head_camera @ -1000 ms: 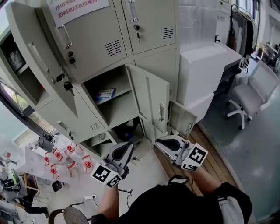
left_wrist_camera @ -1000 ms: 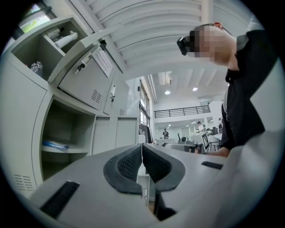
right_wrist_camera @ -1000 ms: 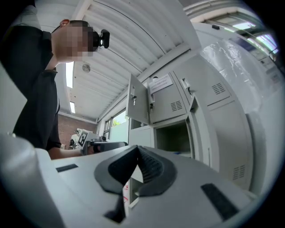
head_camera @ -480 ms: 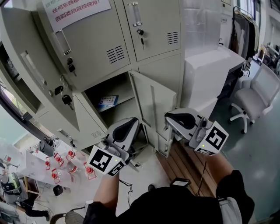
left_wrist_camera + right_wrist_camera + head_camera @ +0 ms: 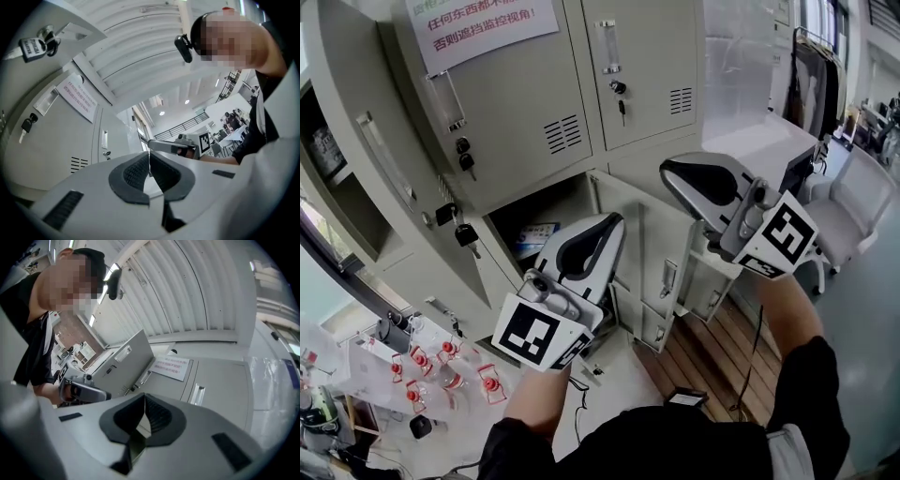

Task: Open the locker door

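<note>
Grey metal lockers (image 5: 647,66) stand ahead, one lower door (image 5: 658,251) ajar. Held before them, the left gripper (image 5: 614,225) and right gripper (image 5: 668,172) have jaws pressed together, empty.

The pale grey locker door (image 5: 654,246) stands upright, swung open, between the left hand-held gripper (image 5: 612,221) and the right hand-held gripper (image 5: 672,171).

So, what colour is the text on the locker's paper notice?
Red, on the white paper notice; the head view shows it best.
</note>
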Action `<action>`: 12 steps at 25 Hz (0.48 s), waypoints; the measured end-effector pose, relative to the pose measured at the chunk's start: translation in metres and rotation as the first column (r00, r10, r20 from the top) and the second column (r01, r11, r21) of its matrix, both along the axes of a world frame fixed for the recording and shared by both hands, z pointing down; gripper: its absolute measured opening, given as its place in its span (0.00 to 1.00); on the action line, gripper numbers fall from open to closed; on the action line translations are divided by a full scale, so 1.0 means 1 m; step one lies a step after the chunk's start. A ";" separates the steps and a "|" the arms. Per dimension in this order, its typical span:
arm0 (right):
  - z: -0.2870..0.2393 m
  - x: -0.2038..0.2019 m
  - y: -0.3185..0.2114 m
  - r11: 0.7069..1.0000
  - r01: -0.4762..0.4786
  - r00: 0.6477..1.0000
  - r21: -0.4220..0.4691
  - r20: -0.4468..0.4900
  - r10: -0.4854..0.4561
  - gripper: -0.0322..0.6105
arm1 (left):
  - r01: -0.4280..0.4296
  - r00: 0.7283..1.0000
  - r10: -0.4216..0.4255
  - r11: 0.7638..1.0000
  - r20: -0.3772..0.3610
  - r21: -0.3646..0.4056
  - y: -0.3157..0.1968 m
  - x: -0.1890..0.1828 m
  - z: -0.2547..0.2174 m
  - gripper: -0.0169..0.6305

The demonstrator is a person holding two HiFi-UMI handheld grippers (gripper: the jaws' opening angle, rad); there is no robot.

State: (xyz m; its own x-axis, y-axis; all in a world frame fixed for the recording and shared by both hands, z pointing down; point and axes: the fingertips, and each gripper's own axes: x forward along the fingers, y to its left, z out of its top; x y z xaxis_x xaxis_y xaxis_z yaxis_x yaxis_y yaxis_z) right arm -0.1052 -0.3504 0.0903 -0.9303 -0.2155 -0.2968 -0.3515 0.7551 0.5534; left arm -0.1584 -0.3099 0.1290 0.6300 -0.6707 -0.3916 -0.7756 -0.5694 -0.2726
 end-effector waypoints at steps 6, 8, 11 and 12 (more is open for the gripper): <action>-0.046 -0.015 -0.037 0.999 -0.047 0.999 -0.006 0.022 0.047 0.07 | 0.018 1.000 -0.018 0.999 -0.017 0.042 -0.019 -0.007 -0.033 0.05; -0.056 -0.020 -0.048 0.998 -0.059 0.998 0.006 0.016 0.058 0.08 | 0.032 0.999 -0.031 0.998 -0.026 0.047 -0.026 -0.007 -0.044 0.05; -0.069 -0.024 -0.068 0.997 -0.080 0.997 0.014 0.013 0.080 0.15 | 0.058 0.998 -0.056 0.997 -0.025 0.055 -0.035 -0.006 -0.060 0.05; -0.074 -0.024 -0.076 0.997 -0.083 0.996 0.007 0.019 0.083 0.17 | 0.071 0.997 -0.069 0.996 -0.025 0.060 -0.038 -0.007 -0.064 0.05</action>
